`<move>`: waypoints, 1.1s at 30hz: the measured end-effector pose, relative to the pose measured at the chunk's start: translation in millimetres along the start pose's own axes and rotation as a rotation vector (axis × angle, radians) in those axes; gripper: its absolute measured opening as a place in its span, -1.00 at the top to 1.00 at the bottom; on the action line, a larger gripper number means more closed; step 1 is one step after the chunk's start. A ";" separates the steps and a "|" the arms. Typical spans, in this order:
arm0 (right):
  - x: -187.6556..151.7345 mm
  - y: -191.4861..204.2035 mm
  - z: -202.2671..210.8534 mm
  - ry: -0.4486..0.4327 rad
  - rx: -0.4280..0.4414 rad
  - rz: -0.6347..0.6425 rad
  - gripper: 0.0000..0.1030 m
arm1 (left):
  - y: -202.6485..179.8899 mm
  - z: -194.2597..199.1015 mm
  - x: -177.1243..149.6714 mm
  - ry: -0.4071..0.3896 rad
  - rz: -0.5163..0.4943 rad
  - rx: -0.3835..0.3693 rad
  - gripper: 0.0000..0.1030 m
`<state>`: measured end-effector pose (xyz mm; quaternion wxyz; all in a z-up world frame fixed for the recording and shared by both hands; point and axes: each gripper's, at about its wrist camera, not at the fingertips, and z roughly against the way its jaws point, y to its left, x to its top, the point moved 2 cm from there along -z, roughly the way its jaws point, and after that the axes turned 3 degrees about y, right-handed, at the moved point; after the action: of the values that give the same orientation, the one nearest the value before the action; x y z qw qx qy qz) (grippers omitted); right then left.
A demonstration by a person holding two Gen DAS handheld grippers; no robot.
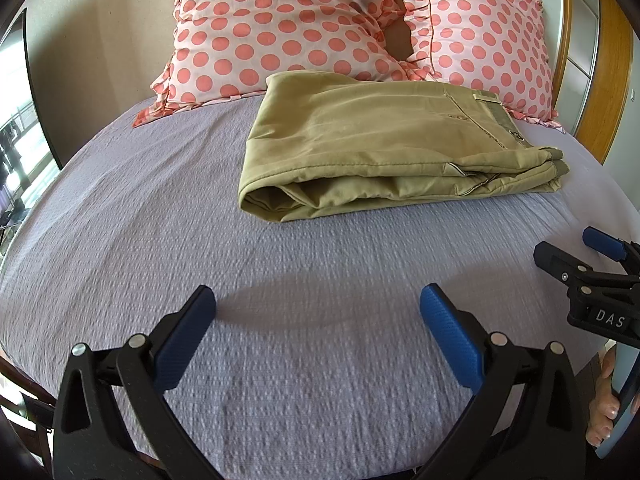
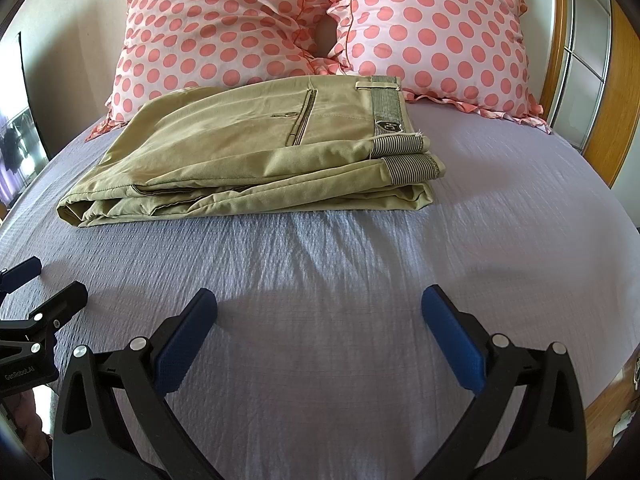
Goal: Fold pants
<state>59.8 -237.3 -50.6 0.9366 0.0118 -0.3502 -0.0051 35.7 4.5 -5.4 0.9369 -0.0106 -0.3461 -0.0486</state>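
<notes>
Khaki pants (image 1: 384, 144) lie folded in a flat stack on the lilac bedspread (image 1: 200, 208), just in front of the pillows. In the right wrist view the pants (image 2: 256, 156) show a back pocket and a striped waistband at the right end. My left gripper (image 1: 318, 304) is open and empty, hovering over bare bedspread well short of the pants. My right gripper (image 2: 320, 304) is open and empty too, also short of the pants. The right gripper shows at the right edge of the left wrist view (image 1: 576, 252), and the left gripper at the left edge of the right wrist view (image 2: 36, 284).
Two pink polka-dot pillows (image 1: 280, 28) (image 2: 436, 36) lean against the wall behind the pants. A wooden headboard frame (image 2: 624, 92) curves at the right. A window (image 1: 16, 152) is at the far left. The bedspread (image 2: 360, 260) is wrinkled near the pants.
</notes>
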 end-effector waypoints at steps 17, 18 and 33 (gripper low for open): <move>0.1 0.3 -0.2 0.000 -0.001 -0.001 -0.97 | -0.6 -1.6 1.1 0.021 0.002 0.002 -0.97; 0.1 0.2 -0.2 0.000 -0.001 -0.001 -0.97 | -0.3 -1.9 1.6 0.025 0.003 0.002 -0.97; 0.3 -0.1 -0.1 0.001 -0.001 -0.001 -0.97 | 1.6 -3.8 3.9 0.036 0.006 0.003 -0.97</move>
<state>60.1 -237.4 -50.5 0.9367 0.0114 -0.3499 -0.0057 41.2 5.6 -5.7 0.9430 -0.0095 -0.3294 -0.0457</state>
